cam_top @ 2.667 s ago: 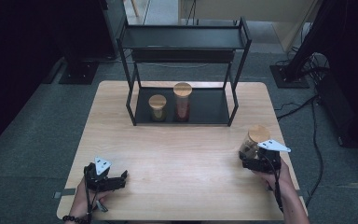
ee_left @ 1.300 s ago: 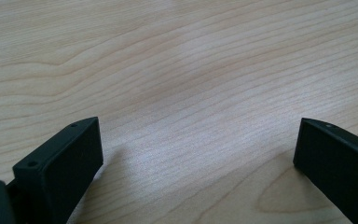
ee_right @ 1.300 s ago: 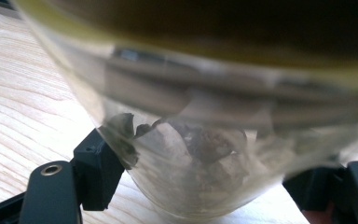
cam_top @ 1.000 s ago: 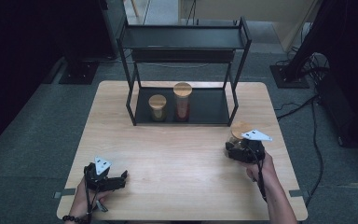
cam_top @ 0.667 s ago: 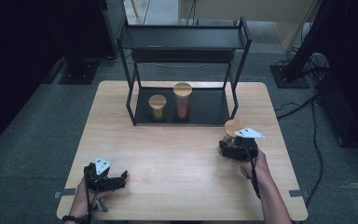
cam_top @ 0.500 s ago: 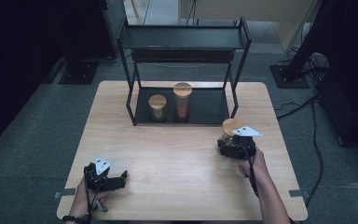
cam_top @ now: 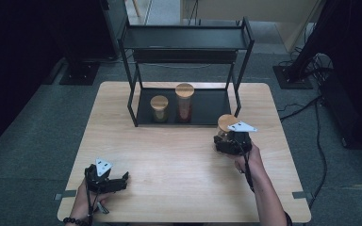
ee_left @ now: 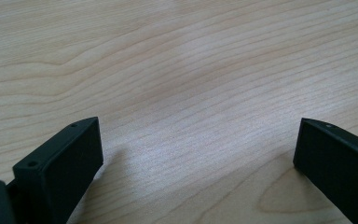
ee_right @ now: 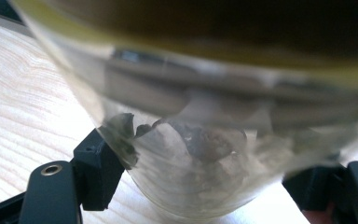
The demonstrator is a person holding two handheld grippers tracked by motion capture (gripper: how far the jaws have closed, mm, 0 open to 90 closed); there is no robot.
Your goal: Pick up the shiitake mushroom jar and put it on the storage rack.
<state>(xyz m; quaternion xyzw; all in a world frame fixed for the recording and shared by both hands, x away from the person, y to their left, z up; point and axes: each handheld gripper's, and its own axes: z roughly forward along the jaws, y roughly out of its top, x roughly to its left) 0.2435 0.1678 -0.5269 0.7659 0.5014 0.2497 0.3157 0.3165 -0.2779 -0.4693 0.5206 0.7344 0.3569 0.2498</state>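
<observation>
The light wooden table (cam_top: 179,160) stands on a grey carpet floor (cam_top: 37,122) in a dark room. A black rack (cam_top: 186,70) holds two jars. The right gripper (cam_top: 230,141) squeezes a glass jar (cam_top: 226,125) beside the rack. The left gripper (cam_top: 118,181) rests wide open, holding nothing.
</observation>
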